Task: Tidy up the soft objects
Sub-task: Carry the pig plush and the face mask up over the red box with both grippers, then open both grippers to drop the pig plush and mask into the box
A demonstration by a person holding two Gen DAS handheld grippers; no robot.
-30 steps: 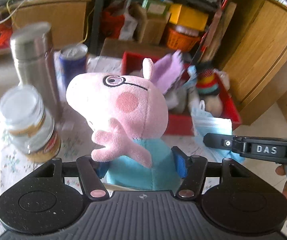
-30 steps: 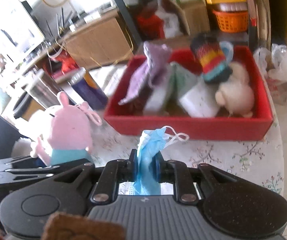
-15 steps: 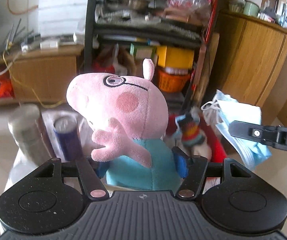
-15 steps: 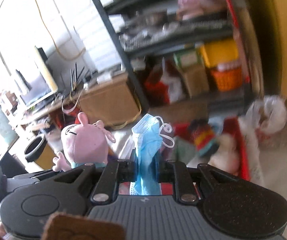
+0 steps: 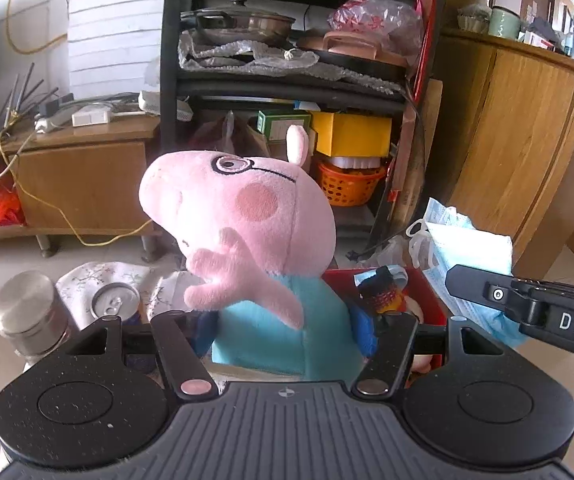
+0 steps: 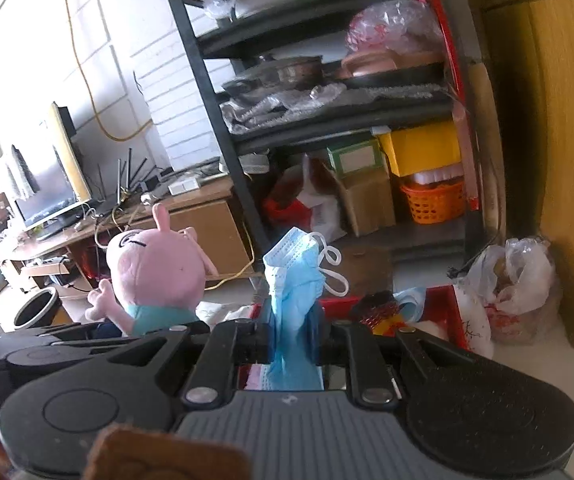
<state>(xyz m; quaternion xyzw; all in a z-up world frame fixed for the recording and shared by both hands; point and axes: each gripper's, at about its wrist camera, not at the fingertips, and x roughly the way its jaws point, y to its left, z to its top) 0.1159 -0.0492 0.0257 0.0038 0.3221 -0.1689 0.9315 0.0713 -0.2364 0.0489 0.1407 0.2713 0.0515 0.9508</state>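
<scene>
My left gripper (image 5: 287, 334) is shut on a pink pig plush (image 5: 243, 220) with a blue shirt, held upright and lifted high; it also shows at the left of the right wrist view (image 6: 155, 268). My right gripper (image 6: 293, 340) is shut on a folded blue face mask (image 6: 295, 276), which also shows at the right of the left wrist view (image 5: 467, 252). The red box (image 5: 427, 300) of soft things lies low behind both grippers; a striped knit toy (image 5: 383, 292) sticks out of it. The box also shows in the right wrist view (image 6: 443, 300).
A steel flask (image 5: 31, 312) and a drink can (image 5: 115, 306) stand on the flowered tablecloth (image 5: 87, 276) at lower left. A black shelf rack (image 5: 287, 80) with pots and boxes, a wooden cabinet (image 5: 519, 140) and a plastic bag (image 6: 519, 280) stand beyond.
Both grippers have risen and tilted up with their loads. The table, jar and red box have dropped low in both views; the shelf now fills the background.
</scene>
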